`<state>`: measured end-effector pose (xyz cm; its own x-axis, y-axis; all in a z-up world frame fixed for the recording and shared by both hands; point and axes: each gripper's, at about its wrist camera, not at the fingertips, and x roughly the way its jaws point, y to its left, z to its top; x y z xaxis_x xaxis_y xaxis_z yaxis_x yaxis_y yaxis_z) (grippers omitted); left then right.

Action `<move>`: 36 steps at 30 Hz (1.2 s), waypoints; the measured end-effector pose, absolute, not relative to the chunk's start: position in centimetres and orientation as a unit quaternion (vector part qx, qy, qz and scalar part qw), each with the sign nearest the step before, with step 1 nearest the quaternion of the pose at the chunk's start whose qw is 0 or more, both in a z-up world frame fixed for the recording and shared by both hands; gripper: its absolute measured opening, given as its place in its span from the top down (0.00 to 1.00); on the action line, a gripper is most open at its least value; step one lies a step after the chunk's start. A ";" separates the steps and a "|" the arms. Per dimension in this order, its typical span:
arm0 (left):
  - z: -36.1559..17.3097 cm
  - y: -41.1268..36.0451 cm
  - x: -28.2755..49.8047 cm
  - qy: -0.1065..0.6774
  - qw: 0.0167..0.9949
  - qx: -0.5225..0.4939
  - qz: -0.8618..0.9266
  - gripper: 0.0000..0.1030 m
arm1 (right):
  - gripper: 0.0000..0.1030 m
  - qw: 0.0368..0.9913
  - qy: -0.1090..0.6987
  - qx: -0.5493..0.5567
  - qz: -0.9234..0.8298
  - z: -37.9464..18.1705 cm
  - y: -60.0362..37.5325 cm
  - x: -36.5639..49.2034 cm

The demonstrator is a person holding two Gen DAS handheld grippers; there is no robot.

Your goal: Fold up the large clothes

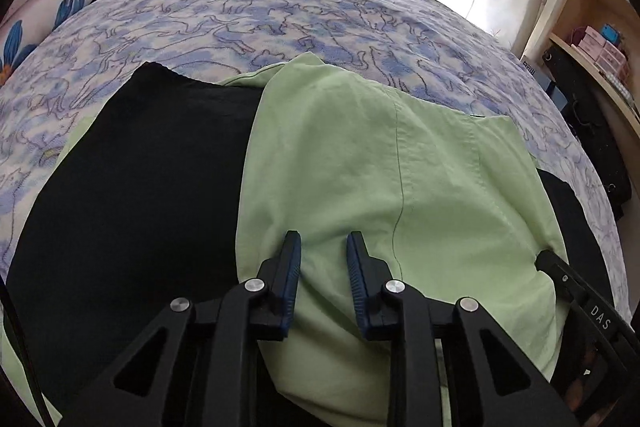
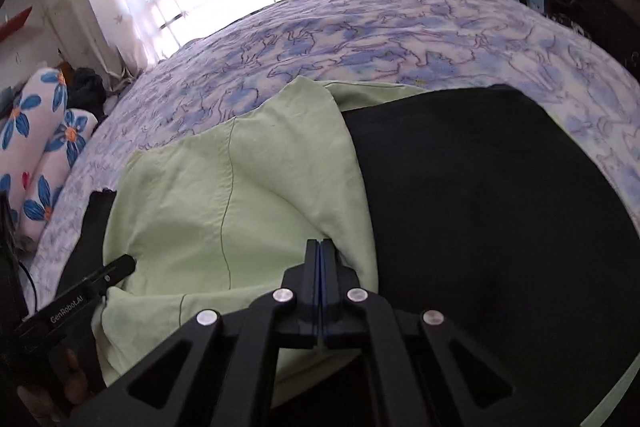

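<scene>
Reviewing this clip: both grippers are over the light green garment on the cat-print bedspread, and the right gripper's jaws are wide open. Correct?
Not quite. The right gripper has its jaws fully shut, pads pressed together at the edge of the light green garment; the right wrist view shows this. The left gripper is the one with a gap between its jaws. The cat-print bedspread is as stated.

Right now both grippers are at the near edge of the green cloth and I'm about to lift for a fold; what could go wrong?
1. The left gripper has its jaws apart over the pale green cotton garment, so that side may stay behind.
2. The right gripper is shut at the green edge; whether cloth is pinched is unclear, so it might slip.
3. The black garment lies underneath and could drag along over the blue cat-print bedspread.
</scene>
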<state>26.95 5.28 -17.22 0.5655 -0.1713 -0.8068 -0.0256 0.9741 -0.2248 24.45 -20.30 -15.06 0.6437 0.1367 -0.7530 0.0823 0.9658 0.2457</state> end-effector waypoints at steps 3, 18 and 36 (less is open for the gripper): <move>-16.8 5.1 26.7 0.468 0.877 -0.106 -0.037 0.78 | 0.97 0.899 0.422 0.122 0.011 -14.7 -19.3 24.1; -7.5 6.1 17.9 0.451 0.886 -0.107 -0.031 0.58 | 0.89 0.922 0.354 0.147 0.049 -4.6 -18.8 16.7; 1.9 8.4 5.8 0.394 0.910 -0.111 -0.062 0.45 | 0.80 0.954 0.263 0.013 0.147 10.8 -17.9 1.4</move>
<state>5.76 8.42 1.93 0.6817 -0.2003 -0.7037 0.0249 0.9676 -0.2513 1.44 -17.91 10.79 0.8190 0.2865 -0.4972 -0.2728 0.9567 0.1019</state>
